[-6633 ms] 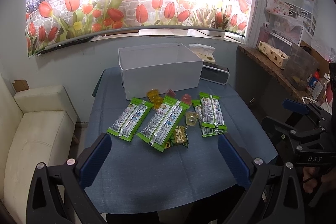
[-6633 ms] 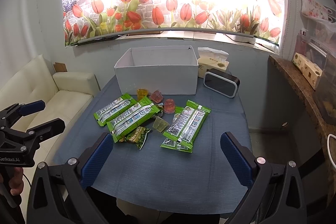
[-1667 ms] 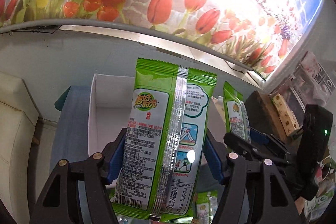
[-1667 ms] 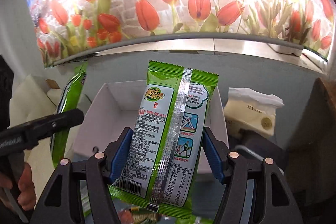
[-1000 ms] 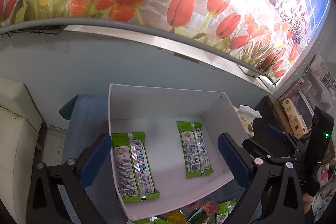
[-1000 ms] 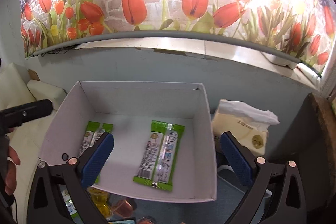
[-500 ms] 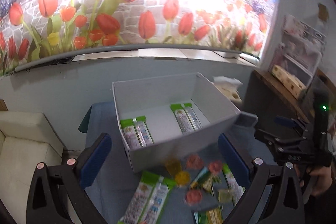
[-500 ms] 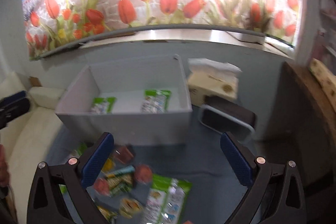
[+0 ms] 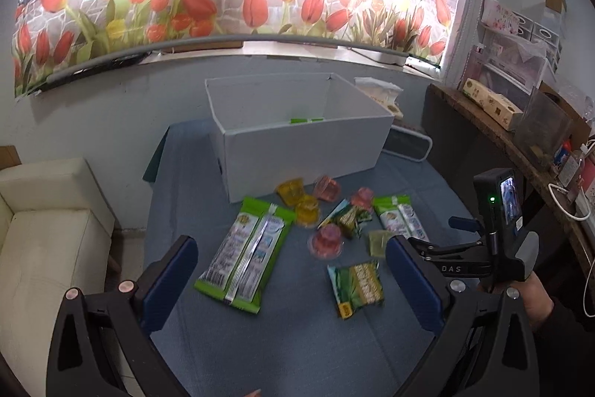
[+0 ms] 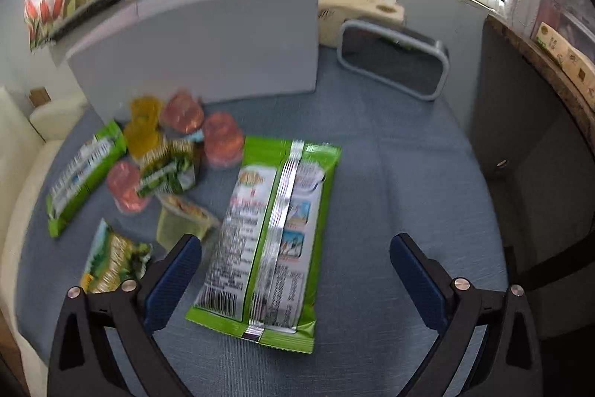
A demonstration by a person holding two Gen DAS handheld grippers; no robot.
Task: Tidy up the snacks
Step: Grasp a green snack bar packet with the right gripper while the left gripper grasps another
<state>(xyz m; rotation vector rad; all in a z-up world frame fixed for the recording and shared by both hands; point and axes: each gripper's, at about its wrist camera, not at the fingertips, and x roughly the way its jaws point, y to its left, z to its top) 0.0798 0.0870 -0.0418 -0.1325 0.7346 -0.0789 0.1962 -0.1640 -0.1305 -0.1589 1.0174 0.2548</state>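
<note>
A white box (image 9: 297, 144) stands at the back of the blue table (image 9: 279, 341); a green packet edge (image 9: 306, 120) shows inside it. My left gripper (image 9: 290, 281) is open and empty above a long green snack packet (image 9: 245, 253). My right gripper (image 10: 295, 278) is open, low over another long green packet (image 10: 271, 237) that lies between its fingers; it also shows in the left wrist view (image 9: 399, 220). Small jelly cups (image 9: 327, 240) and small green packets (image 9: 359, 287) lie between them. The box also shows in the right wrist view (image 10: 208, 39).
A grey-framed device (image 10: 392, 60) and a tissue box (image 10: 360, 10) sit right of the white box. A cream sofa (image 9: 48, 229) stands left of the table. A wooden shelf (image 9: 502, 136) with boxes runs along the right.
Both grippers released a green packet into the box, opened, and pulled back and down toward the snacks on the table. The right gripper has dropped low over a long packet.
</note>
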